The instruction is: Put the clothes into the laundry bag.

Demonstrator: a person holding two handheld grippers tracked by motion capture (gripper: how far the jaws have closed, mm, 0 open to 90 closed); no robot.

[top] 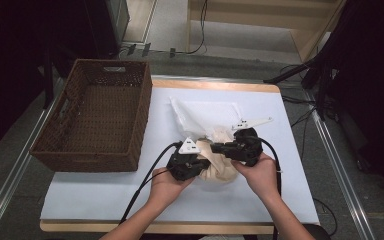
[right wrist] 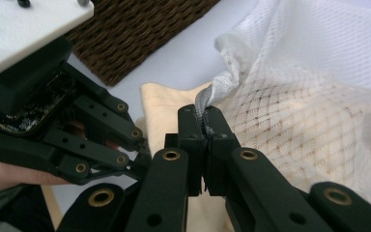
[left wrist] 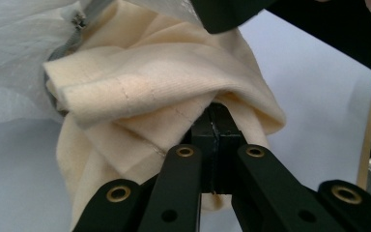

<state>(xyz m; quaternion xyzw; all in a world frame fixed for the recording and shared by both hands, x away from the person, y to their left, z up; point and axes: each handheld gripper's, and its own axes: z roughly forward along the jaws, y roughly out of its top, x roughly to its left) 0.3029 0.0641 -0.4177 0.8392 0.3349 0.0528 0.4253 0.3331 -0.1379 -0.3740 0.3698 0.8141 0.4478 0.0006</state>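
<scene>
Cream cloth (left wrist: 140,92) is pinched in the left hand-held gripper (left wrist: 214,126), while the right hand-held gripper (right wrist: 204,126) clamps the white mesh bag's (right wrist: 314,82) edge. Both lie mid-worktop (top: 105,192), the cloth partly inside the bag, right of a wicker basket (top: 97,117).

A cream cloth (top: 219,159), soft and ribbed, lies bunched in thick folds, half inside a white mesh bag (top: 207,116). One folded edge of the cloth is pinched between the closed jaws of the left gripper (left wrist: 216,126), the rest bulging above and to the left of them. The mesh bag is sheer and diamond-patterned, with a grey zipper edge; that rim is clamped in the right gripper (right wrist: 204,126), the bag spreading beyond and to the right of it.
</scene>
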